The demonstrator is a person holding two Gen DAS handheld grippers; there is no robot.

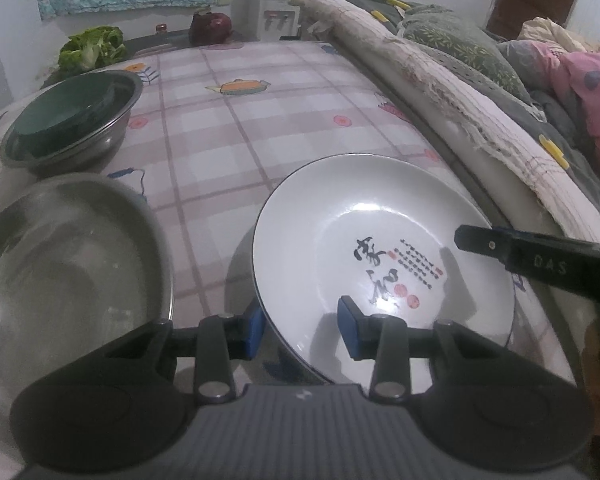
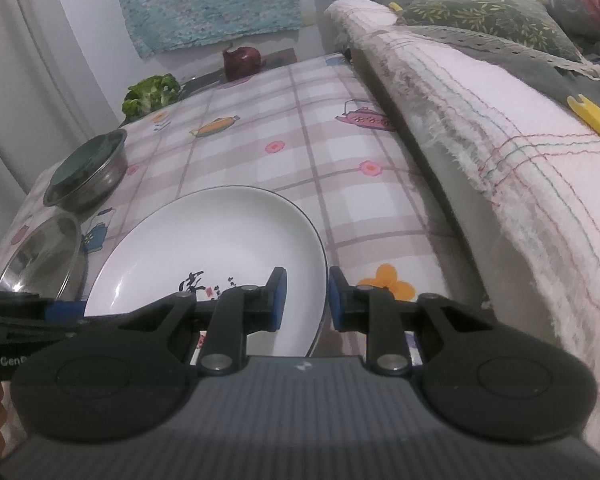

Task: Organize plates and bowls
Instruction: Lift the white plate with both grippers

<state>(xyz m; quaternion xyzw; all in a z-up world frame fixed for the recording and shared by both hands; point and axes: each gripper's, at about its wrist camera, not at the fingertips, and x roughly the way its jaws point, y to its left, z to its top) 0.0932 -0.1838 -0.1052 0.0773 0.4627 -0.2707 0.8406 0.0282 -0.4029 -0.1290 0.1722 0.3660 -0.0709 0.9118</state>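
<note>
A white plate [image 1: 380,216] with black calligraphy and red seals hangs just above the checked tablecloth [image 1: 228,136], casting a shadow beneath. My left gripper [image 1: 303,330] is shut on its near-left rim, one blue pad under the rim and one inside the dish. From the right, one finger [image 1: 480,240] of the other gripper reaches over the plate's far side. In the right wrist view the right gripper [image 2: 308,300] is shut on the white plate's [image 2: 220,240] right rim, a pad on each side. A steel bowl [image 1: 72,264] sits close to the left.
A second steel bowl [image 1: 72,124] with a dark green dish inside stands further back on the left. Lettuce [image 1: 92,48] and a red onion [image 1: 212,26] lie at the table's far end. Rolled bedding [image 1: 440,92] runs along the right edge.
</note>
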